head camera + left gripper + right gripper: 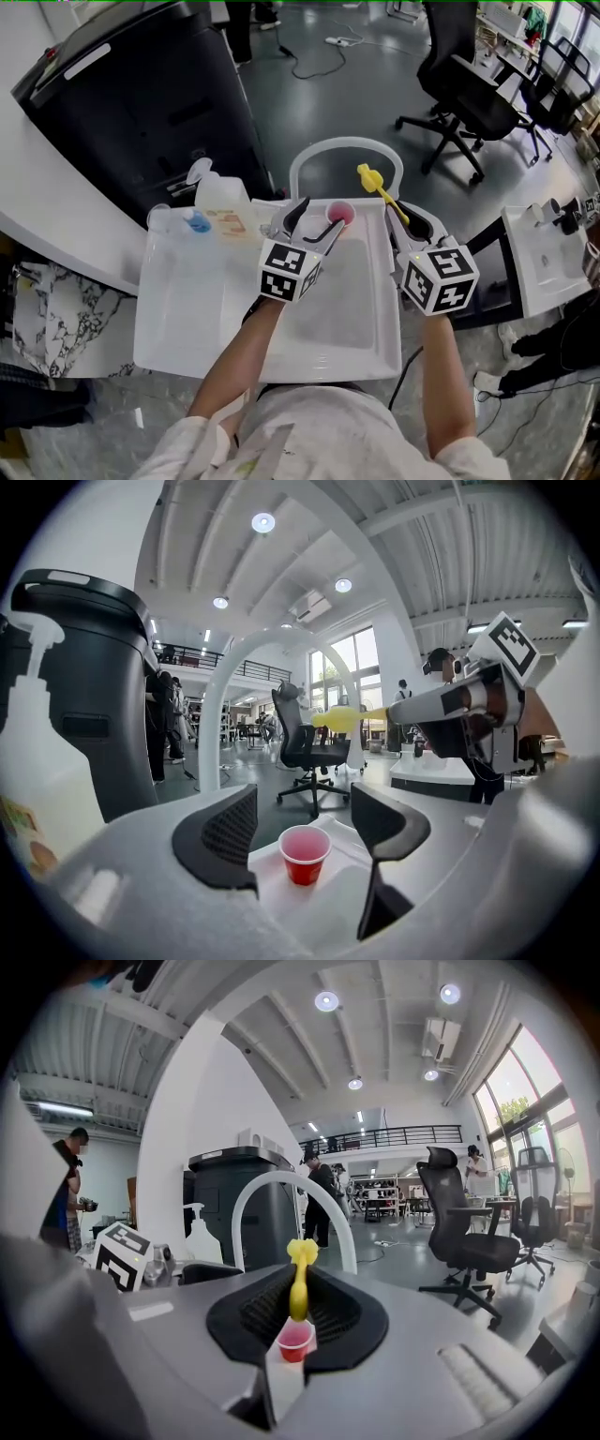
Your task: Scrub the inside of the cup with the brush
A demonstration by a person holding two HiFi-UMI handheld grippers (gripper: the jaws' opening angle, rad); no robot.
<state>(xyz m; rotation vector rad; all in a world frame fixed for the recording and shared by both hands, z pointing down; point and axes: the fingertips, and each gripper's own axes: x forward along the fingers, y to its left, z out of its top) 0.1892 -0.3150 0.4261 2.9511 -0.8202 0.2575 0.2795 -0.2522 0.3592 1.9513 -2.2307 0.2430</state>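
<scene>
A small red cup (340, 214) stands upright at the far end of the white basin (206, 309). My left gripper (323, 214) hovers just short of it, open; in the left gripper view the cup (305, 853) sits beyond and between the two spread fingers (225, 836), touching neither. My right gripper (405, 220) is over the basin's far right rim, shut on a yellow brush (379, 186) that points up and away. In the right gripper view the brush (298, 1283) stands out from the closed jaws, with the cup (294, 1340) low in front.
A pump soap bottle (220, 192) and a blue-capped item (197, 223) stand at the basin's far left corner. A white arched tube (345, 145) rises behind the cup. A black bin (150, 94) is on the left, an office chair (469, 94) beyond.
</scene>
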